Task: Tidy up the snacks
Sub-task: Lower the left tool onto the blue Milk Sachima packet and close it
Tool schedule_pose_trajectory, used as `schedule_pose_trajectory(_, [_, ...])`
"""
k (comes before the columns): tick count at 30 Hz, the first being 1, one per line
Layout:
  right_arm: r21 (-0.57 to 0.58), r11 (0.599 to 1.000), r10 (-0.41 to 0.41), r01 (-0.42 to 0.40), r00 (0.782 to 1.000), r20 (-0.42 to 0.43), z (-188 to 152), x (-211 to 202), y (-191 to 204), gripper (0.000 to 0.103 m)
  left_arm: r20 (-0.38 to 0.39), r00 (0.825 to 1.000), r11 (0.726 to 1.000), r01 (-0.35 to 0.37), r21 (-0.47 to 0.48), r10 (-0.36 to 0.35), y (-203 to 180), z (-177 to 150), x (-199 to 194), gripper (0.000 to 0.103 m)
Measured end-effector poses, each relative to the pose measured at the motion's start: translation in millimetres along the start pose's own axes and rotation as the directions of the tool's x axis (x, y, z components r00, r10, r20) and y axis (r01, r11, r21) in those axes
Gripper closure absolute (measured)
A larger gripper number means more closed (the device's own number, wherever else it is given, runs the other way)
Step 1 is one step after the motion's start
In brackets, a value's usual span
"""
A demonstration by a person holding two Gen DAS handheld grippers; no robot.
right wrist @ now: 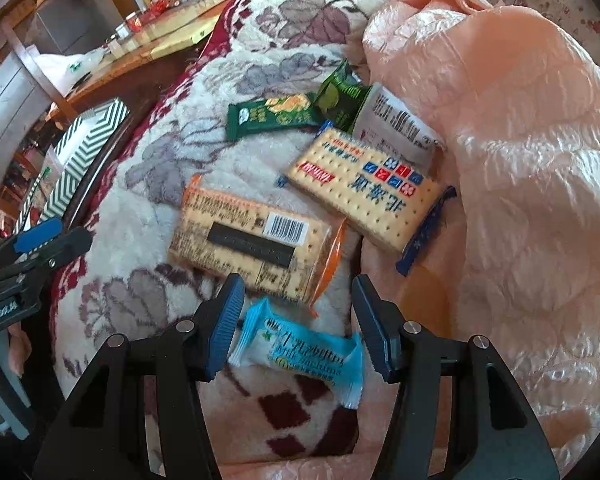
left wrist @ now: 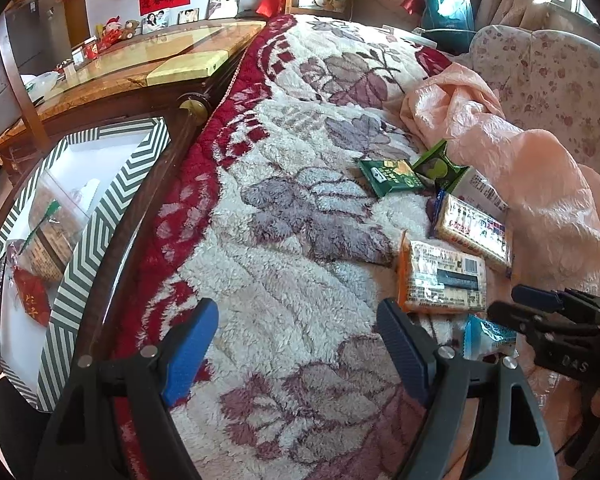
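Observation:
Several snack packs lie on a floral plush blanket [left wrist: 284, 168]. An orange cracker pack [right wrist: 256, 244] and a blue-ended cracker pack [right wrist: 364, 188] lie side by side. Behind them are a dark green wafer pack [right wrist: 272, 116], a green pouch [right wrist: 340, 98] and a white pack [right wrist: 396, 124]. A light blue snack pack [right wrist: 300, 354] lies between the open jaws of my right gripper [right wrist: 298, 320], untouched as far as I can see. My left gripper [left wrist: 296, 344] is open and empty over bare blanket, left of the orange pack [left wrist: 440, 278]. The right gripper shows at the left wrist view's right edge [left wrist: 540, 312].
A box with green and white chevron walls [left wrist: 84, 248] stands on the left beside the blanket and holds a few packs. A pink quilt [right wrist: 520, 160] is bunched on the right. A wooden table [left wrist: 140, 64] with clutter stands behind the box.

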State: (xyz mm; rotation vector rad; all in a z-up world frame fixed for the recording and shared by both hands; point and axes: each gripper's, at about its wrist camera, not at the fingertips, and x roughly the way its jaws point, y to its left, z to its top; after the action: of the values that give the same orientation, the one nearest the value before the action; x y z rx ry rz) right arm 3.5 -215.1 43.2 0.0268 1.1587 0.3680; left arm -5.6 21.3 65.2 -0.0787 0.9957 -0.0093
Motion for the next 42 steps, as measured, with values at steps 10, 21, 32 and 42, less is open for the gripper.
schedule_pose_trajectory(10, [-0.001,1.000,-0.030,0.030,1.000,-0.009,-4.0,-14.9,-5.3,0.047,-0.020,0.995,0.994,0.094,0.064,-0.093,-29.7,-4.9,-4.7,0.020])
schedule_pose_trajectory(21, [0.091,0.996,-0.022,0.018,0.999,0.041,-2.2,-36.8,-34.1,0.047,-0.087,0.947,0.845,0.316,0.432,-0.310,-124.7,-26.4,-3.0,0.020])
schedule_pose_trajectory(32, [0.153,0.988,-0.002,-0.003,0.999,0.036,-4.5,-34.9,-47.2,0.047,-0.208,0.900,0.705,0.431,0.563,-0.384,-169.1,-41.0,23.8,0.020])
schedule_pose_trajectory(42, [0.180,0.984,-0.014,0.007,0.999,0.036,-3.6,-33.1,-53.3,0.047,-0.267,0.890,0.718,0.455,0.526,-0.368,-168.5,-42.8,50.9,0.065])
